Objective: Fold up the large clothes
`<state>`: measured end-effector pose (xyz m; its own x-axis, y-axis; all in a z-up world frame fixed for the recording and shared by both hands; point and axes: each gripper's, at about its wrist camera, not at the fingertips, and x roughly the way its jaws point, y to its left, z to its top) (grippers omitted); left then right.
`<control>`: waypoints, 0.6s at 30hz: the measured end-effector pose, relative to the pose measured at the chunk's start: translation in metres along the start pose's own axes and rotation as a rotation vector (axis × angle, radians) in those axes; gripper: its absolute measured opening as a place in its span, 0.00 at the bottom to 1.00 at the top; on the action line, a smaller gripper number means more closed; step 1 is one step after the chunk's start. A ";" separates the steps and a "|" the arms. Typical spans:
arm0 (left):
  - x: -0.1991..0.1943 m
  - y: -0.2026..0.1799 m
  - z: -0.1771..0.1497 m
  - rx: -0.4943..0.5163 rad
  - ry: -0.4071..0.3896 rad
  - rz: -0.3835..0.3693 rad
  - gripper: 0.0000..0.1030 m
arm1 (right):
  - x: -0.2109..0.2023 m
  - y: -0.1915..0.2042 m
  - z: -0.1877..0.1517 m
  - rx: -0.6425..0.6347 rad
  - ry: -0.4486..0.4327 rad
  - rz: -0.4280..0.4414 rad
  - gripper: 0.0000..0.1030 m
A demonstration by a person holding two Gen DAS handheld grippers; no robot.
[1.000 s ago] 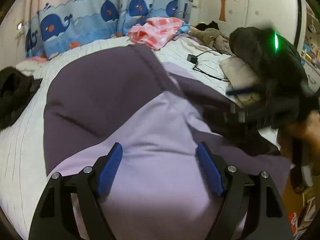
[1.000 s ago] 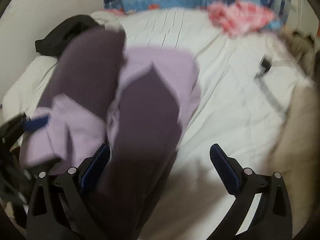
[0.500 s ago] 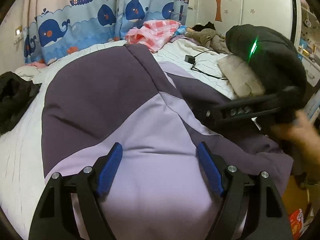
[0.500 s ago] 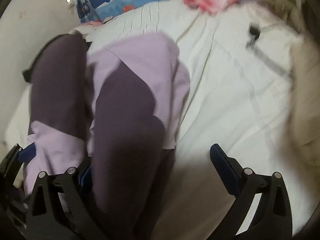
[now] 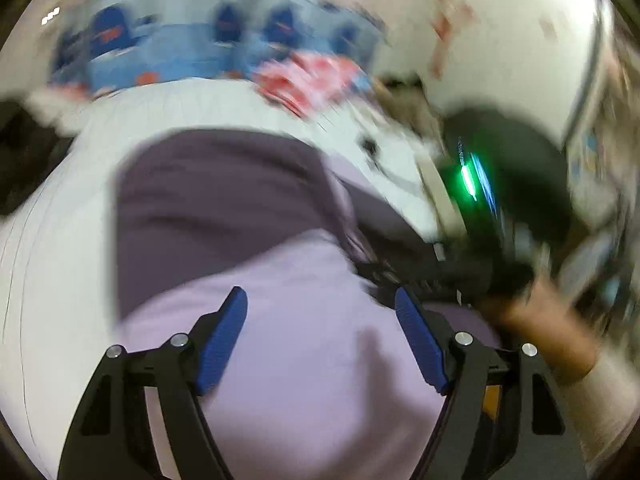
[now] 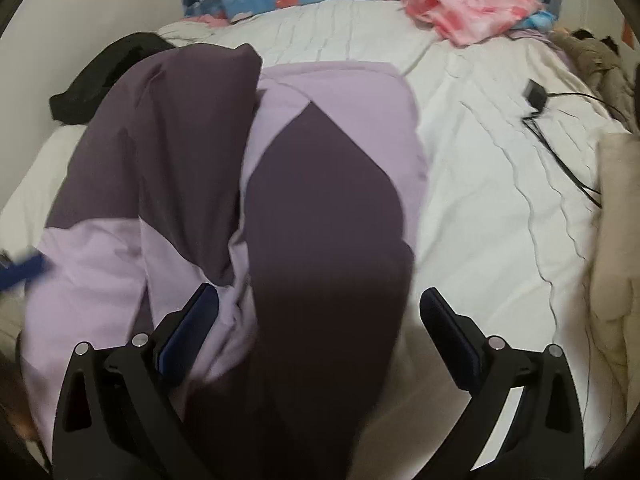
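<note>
Left wrist view, heavily motion-blurred: the left hand-held gripper (image 5: 320, 312) hovers with its blue pads spread wide over the pale lilac panel of the two-tone garment (image 5: 280, 352), grasping nothing; the dark purple panel lies beyond it on the white bed (image 5: 52, 248). The right hand-held gripper (image 5: 416, 276) shows at the right edge of this view as a dark smear with a green light, just beside the garment's right side; the blur hides whether its jaws touch cloth. Right wrist view, sharper: the same hand-held gripper stands released, pads well apart, above the near end of the garment, which lies partly folded near the left half of the bed, one dark panel lapped over the lilac. A black garment (image 6: 100, 76) sits against the wall, a pink checked cloth (image 6: 472, 8) at the far edge, and a charger and cable (image 6: 556, 136) to the right, well apart from the work. Risks, as judged: with both tools open and the left one moving fast, a hasty closing could pinch only the top layer, so the lapped panel slides and the fold skews; slack fabric near the bed's near edge could slip off; a wide sweep rightward might snag the cable.
</note>
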<state>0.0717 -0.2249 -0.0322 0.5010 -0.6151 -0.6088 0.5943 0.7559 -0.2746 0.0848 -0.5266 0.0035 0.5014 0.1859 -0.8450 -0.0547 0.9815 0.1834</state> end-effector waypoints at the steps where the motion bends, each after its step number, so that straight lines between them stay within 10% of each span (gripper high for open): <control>1: -0.012 0.024 0.001 -0.080 -0.026 0.001 0.72 | 0.001 -0.002 -0.003 0.015 -0.005 0.011 0.93; 8: 0.056 0.135 -0.035 -0.512 0.150 -0.198 0.93 | 0.009 0.004 -0.009 0.046 -0.012 0.041 0.93; 18: -0.014 0.129 0.026 -0.270 0.014 -0.102 0.89 | 0.039 0.069 0.063 0.112 -0.140 0.276 0.94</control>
<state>0.1575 -0.1246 -0.0396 0.4371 -0.6892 -0.5779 0.4513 0.7238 -0.5220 0.1548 -0.4541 0.0146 0.5948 0.4287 -0.6800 -0.1140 0.8823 0.4566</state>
